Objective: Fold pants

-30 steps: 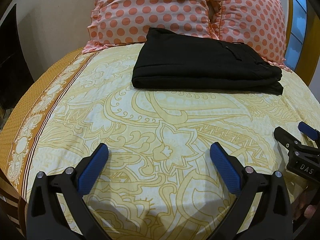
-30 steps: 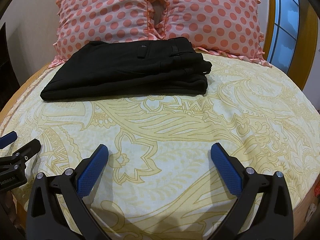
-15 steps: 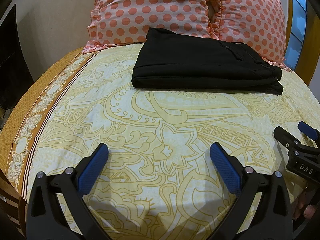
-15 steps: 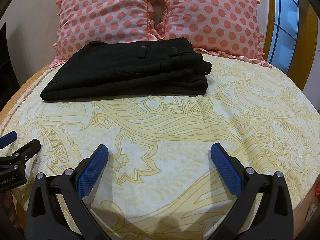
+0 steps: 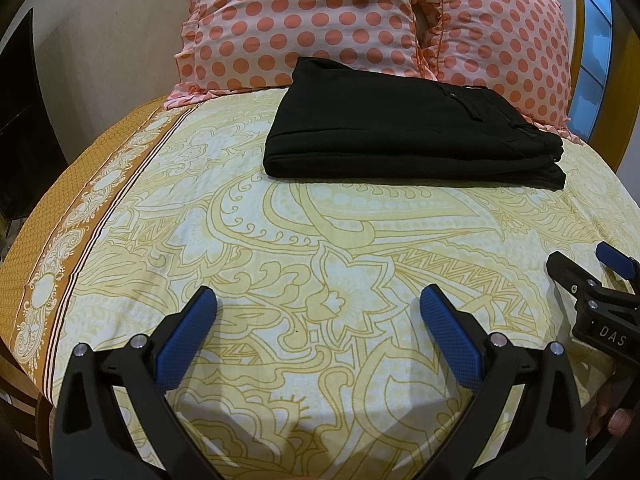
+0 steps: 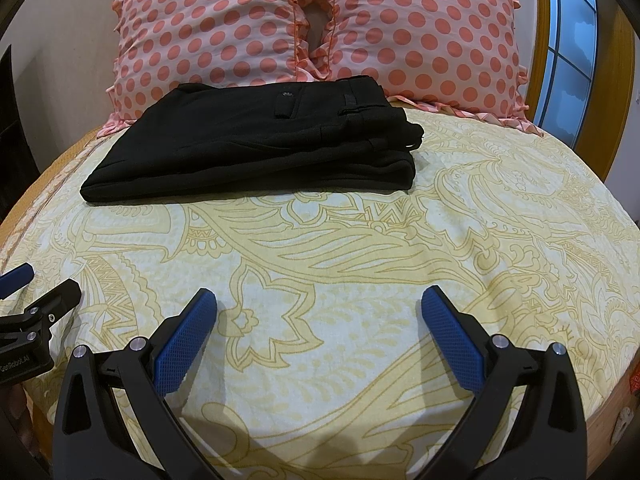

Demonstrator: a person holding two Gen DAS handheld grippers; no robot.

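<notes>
The bed fills both views, covered by a cream cotton bedsheet printed with yellow-ochre paisley and leaf scrolls, slightly puckered in texture; in the left wrist view a mustard woven border band with white medallions runs along the sheet's edge from 8 to 10 o'clock. Two plump pillows in pale pink fabric with coral polka dots and ruffled edges lean upright at 12 o'clock, side by side and touching; a curved wooden headboard and blue window panes sit at 2 o'clock. The black pants lie folded into a flat, layered rectangle of matte woven cloth at 12 o'clock on the sheet, their far edge against the pillows' base, waistband, belt loops and a buttoned pocket flap turned toward 1 o'clock. The left gripper and right gripper hover near the bed's near edge at 6 o'clock, well apart from the pants; each has black plastic arms and blue knurled pads, spread wide and grasping nothing. Against the frames half a second and a second ago, nothing has shifted; pants, pillows and both claws keep the same places. White letters "DAS" show on the right gripper's body in the left view; "GenRobot.AI" reads on the left gripper's body in the right view.
</notes>
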